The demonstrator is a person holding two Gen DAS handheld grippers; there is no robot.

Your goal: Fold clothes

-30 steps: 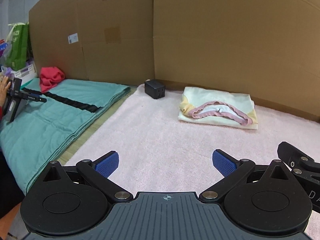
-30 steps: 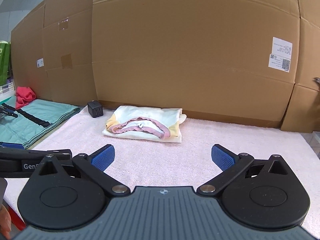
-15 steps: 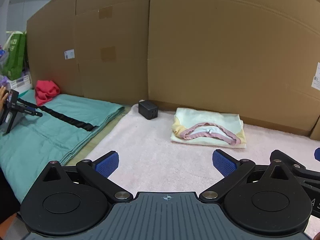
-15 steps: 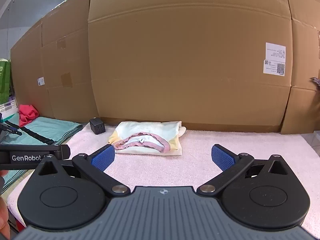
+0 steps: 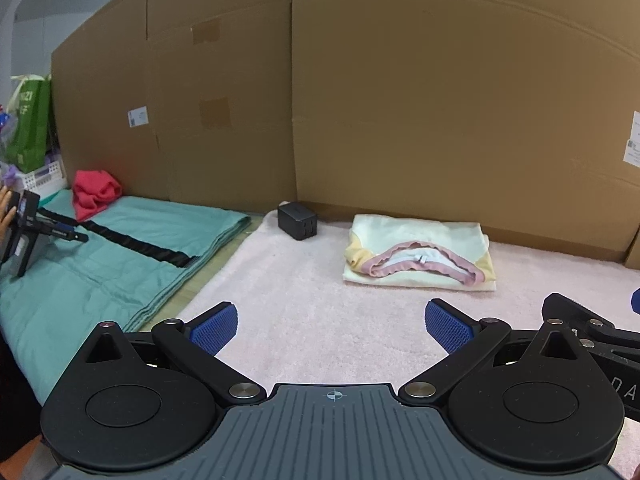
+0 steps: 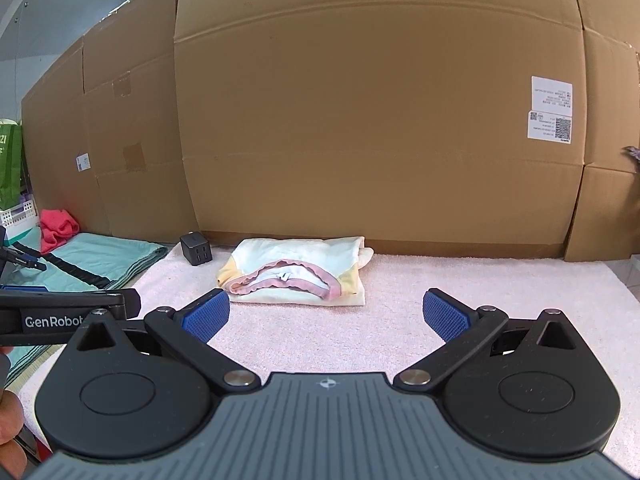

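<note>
Both tongs empty. Left tongs (image 5: 331, 326) spread wide over the pink towel (image 5: 304, 300); right tongs (image 6: 326, 314) likewise spread, nothing between the pads. I hold them level and apart from the cloth, side by side, so each camera keeps a clear look forward.

Landmark: the cardboard wall (image 6: 360, 120). The folded shirt (image 6: 296, 274) lies on the pink towel just in front of the wall's foot, cream and yellow with a pink ruffled collar turned toward me and a small white tag showing inside. It sits as a flat, squared packet, edges fairly even. My judgement: this piece looks finished and parked near the wall to leave the near towel free for the next garment.

Black charger block (image 5: 298, 222) stands to the left of the shirt, also near the wall's foot, not touching it. Further left along the wall: a folded green blanket (image 5: 120, 256) with a black strap (image 5: 140, 246) across it, and a crumpled red cloth (image 5: 95, 196) at its far end. Red cloth may be next; cannot confirm.
</note>
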